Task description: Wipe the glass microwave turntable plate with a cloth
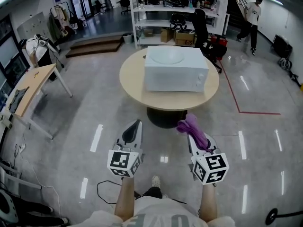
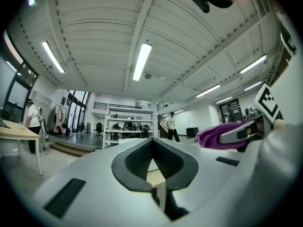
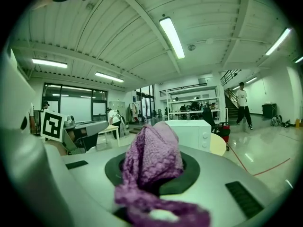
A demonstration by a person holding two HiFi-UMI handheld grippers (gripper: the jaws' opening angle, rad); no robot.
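Note:
A white microwave [image 1: 175, 72] stands on a round wooden table [image 1: 132, 79] some way ahead of me. On its top lies a pale round shape [image 1: 165, 56] that looks like the glass turntable plate. My right gripper [image 1: 188, 126] is shut on a purple knitted cloth [image 1: 195, 128], which bunches out of the jaws [image 3: 152, 157] and hangs back over the gripper body. My left gripper [image 1: 137, 123] is held beside it with its jaws shut [image 2: 152, 143] and nothing in them. Both grippers hover over the floor, short of the table's near edge. The microwave [image 3: 189, 132] shows behind the cloth in the right gripper view.
A wooden desk [image 1: 33, 86] stands at the left and white shelving [image 1: 175, 13] behind the table, with a black chair [image 1: 201, 27] near it. A person [image 1: 253, 18] walks at the back right. Red tape [image 1: 246, 110] marks the floor; a black cable [image 1: 104, 190] lies by my feet.

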